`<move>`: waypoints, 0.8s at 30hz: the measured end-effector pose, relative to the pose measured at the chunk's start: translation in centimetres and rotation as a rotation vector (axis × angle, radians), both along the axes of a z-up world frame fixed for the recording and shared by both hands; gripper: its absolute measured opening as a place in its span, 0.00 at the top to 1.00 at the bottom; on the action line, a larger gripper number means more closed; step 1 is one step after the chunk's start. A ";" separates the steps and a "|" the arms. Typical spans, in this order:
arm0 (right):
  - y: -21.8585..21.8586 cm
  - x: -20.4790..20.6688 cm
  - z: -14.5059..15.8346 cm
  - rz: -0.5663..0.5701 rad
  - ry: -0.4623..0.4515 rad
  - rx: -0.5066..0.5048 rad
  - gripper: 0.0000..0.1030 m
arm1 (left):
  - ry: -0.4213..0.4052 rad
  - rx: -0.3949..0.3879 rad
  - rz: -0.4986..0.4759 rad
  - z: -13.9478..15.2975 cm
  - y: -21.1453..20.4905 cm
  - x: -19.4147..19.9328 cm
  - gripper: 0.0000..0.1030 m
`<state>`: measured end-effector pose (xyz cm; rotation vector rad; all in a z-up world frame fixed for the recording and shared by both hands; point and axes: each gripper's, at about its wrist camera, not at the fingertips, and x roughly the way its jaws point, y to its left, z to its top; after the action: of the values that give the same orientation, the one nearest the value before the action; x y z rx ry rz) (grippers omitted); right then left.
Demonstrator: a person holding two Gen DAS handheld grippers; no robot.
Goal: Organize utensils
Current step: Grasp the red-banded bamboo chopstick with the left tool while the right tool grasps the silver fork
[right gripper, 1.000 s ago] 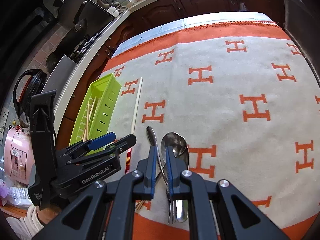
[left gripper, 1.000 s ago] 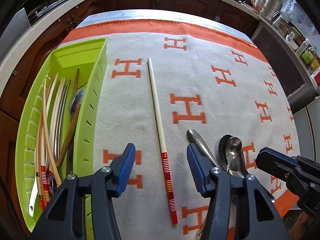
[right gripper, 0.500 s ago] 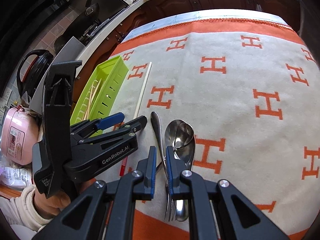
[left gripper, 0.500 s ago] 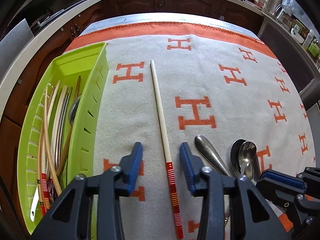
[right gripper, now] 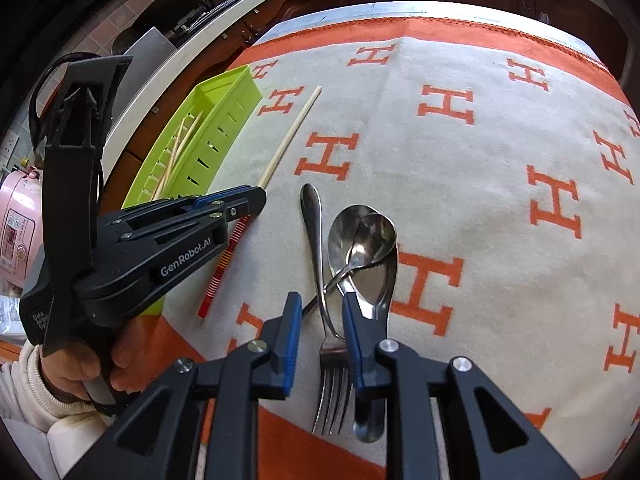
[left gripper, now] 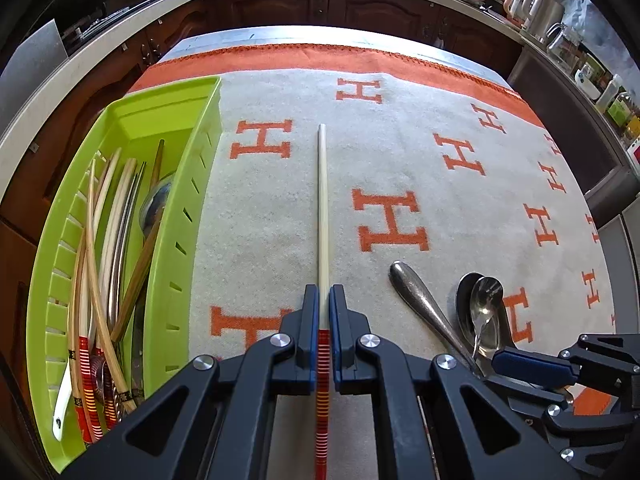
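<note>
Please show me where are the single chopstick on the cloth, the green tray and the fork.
chopstick [left gripper: 322,200], left wrist view, on its pale shaft ahead of the pads.
green tray [left gripper: 200,184], left wrist view, on its slotted right wall.
fork [right gripper: 332,396], right wrist view, on its tines.

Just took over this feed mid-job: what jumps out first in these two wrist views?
The left gripper, centre foreground, has just closed on a lone chopstick lying on the orange-H cloth. Left of it sits a lime-green tray full of utensils. To the right, the right gripper, jaws just opening, straddles a heap of spoons and a fork.
</note>
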<state>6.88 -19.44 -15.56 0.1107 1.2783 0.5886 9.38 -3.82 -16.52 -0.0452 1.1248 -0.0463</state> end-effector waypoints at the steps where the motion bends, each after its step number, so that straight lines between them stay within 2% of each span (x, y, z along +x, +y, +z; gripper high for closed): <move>1: 0.1 0.0 0.0 0.008 -0.001 -0.004 0.79 | 0.002 -0.003 -0.002 0.1 0.1 -0.1 0.97; 8: 1.4 -0.6 -0.4 0.080 -0.031 -0.067 0.80 | -0.041 -0.029 -0.024 3.1 0.8 -1.4 0.97; 14: 1.7 -0.7 -0.5 0.119 -0.063 -0.069 0.80 | -0.096 -0.052 -0.021 6.3 2.2 -2.3 0.97; 16: 1.7 -0.7 -0.6 0.128 -0.055 -0.048 0.83 | -0.111 -0.058 -0.010 7.2 2.9 -2.6 0.97; 19: 1.8 -0.8 -0.5 0.135 -0.047 -0.025 0.97 | -0.127 -0.063 0.010 8.0 3.9 -2.9 0.97; 24: 2.0 -1.1 -0.5 0.114 -0.034 -0.033 0.97 | -0.145 -0.063 0.042 8.5 5.4 -3.2 0.97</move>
<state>5.74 -17.39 -16.02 0.0009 1.2664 0.6640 6.14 1.57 -7.99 -0.1200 0.9765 -0.0471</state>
